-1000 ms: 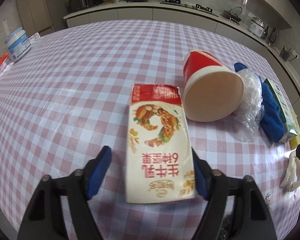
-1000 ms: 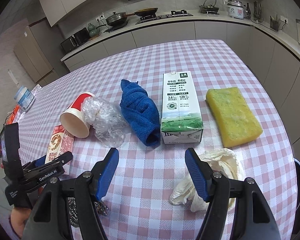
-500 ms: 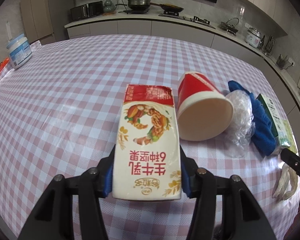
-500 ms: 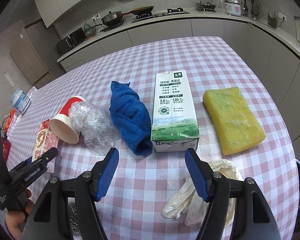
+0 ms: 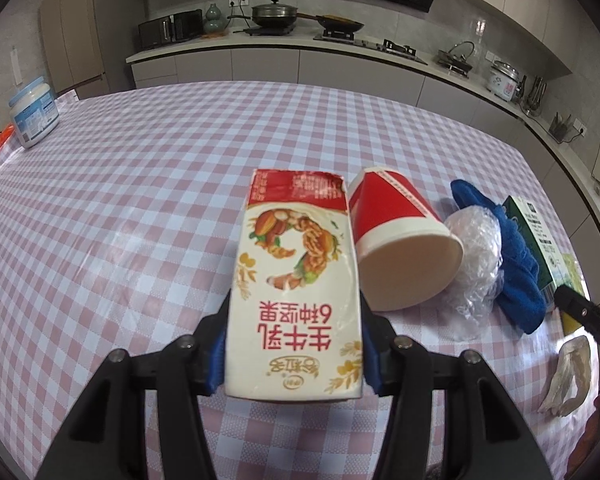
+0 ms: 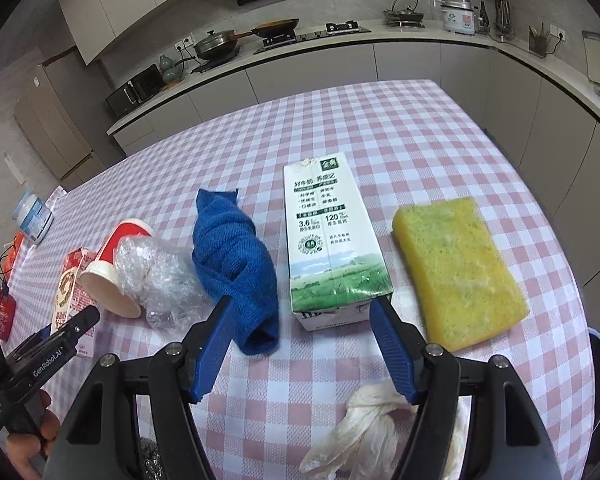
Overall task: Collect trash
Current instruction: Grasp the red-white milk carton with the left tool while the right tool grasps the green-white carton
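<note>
My left gripper [image 5: 294, 344] is shut on a red and white milk carton [image 5: 296, 280] and holds it a little above the checked tablecloth. The carton also shows in the right wrist view [image 6: 70, 292]. A red paper cup [image 5: 400, 248] lies on its side just right of it, with crumpled clear plastic [image 5: 476, 264] beside. My right gripper [image 6: 304, 340] is open, its fingers either side of the near end of a green and white milk carton [image 6: 330, 240] lying flat. A crumpled white glove [image 6: 364, 432] lies under it.
A blue cloth [image 6: 236, 264] lies between the plastic and the green carton. A yellow sponge [image 6: 456, 268] lies at the right near the table edge. A white tub [image 5: 34, 112] stands at the far left. A steel scourer [image 6: 150, 460] sits at the near edge.
My left gripper closed on the red and white carton and lifted it off the table. My right gripper moved forward toward the green carton and stayed open.
</note>
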### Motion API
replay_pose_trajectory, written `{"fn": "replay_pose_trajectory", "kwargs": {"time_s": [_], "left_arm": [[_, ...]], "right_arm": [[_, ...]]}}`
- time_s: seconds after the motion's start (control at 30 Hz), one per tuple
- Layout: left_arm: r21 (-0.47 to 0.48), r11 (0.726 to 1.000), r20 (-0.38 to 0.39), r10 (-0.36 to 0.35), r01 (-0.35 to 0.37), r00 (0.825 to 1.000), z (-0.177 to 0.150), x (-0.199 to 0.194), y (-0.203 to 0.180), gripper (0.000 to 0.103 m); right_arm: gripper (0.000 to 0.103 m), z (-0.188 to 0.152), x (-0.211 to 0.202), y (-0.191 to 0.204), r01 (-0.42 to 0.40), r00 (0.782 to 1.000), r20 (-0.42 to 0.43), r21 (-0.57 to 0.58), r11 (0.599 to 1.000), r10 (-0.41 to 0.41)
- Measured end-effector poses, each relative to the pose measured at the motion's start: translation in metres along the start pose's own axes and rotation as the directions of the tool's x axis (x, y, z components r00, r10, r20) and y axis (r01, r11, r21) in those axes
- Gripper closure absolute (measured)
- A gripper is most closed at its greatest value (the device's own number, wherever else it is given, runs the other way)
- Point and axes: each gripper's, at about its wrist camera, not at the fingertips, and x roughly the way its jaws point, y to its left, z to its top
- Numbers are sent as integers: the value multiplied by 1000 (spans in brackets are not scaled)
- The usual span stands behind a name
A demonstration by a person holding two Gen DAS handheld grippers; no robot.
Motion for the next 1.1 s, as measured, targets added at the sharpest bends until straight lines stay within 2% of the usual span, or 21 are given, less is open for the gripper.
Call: {"fn": "replay_pose_trajectory", "kwargs": {"time_s": [0.27, 0.63, 1.1], "left_arm": [[-2, 1000, -9, 4, -4, 1000, -2, 4, 0, 49], [-4, 1000, 1, 10, -10, 1000, 7, 4, 0, 49], [11, 1000, -13, -25, 25, 1000, 18, 16, -13, 49]], "right_arm": [[33, 13, 7, -11, 45, 999, 18, 5, 999, -45], [32, 29, 8, -19, 66, 997, 51, -22, 998, -65], [32, 34, 48, -15, 55, 998, -23, -61, 997, -56]]}}
